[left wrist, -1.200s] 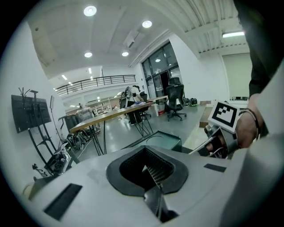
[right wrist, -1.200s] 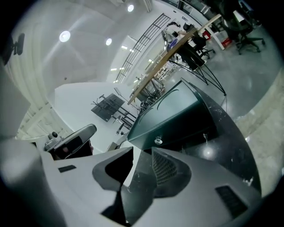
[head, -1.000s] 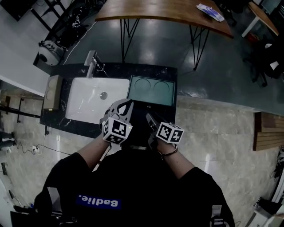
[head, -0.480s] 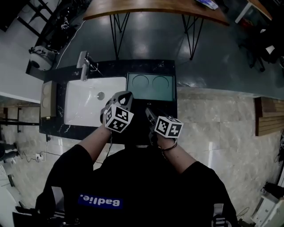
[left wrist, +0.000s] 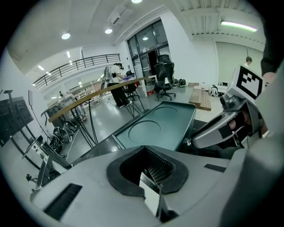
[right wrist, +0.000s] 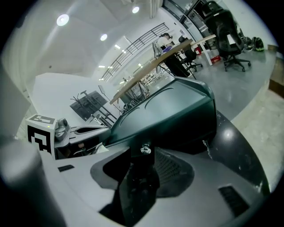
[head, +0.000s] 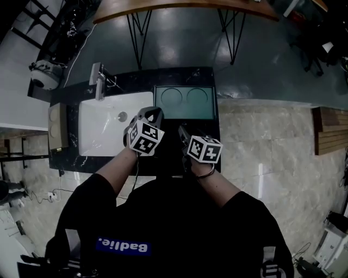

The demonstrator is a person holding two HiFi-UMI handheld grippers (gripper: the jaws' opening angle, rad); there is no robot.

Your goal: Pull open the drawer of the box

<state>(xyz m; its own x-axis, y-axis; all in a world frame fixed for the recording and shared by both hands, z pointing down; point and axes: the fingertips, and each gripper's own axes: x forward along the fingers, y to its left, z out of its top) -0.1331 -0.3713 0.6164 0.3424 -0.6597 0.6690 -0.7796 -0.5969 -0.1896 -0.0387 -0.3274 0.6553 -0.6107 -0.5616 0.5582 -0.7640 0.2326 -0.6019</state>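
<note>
A dark green box (head: 185,102) with two circles on its lid stands on the black counter (head: 204,81), right of the sink. Its small silver drawer knob (right wrist: 145,150) sits low on the front face, also visible as the knob (left wrist: 188,142). My right gripper (head: 182,133) is right in front of the box, open, and the knob lies at the far end of the gap between its jaws with neither pad pressing on it. My left gripper (head: 153,115) hovers left of the box by the sink's edge, its pads (left wrist: 153,195) closed together on nothing. How far out the drawer is cannot be made out.
A white sink (head: 106,127) with a tap (head: 98,80) takes up the counter's left part. A wooden table (head: 179,4) on thin black legs stands beyond the counter. Tiled floor lies to the right.
The head view has drifted, so the counter sits higher in frame. My left gripper has moved a little forward toward the sink's rim. The right gripper stays before the box.
</note>
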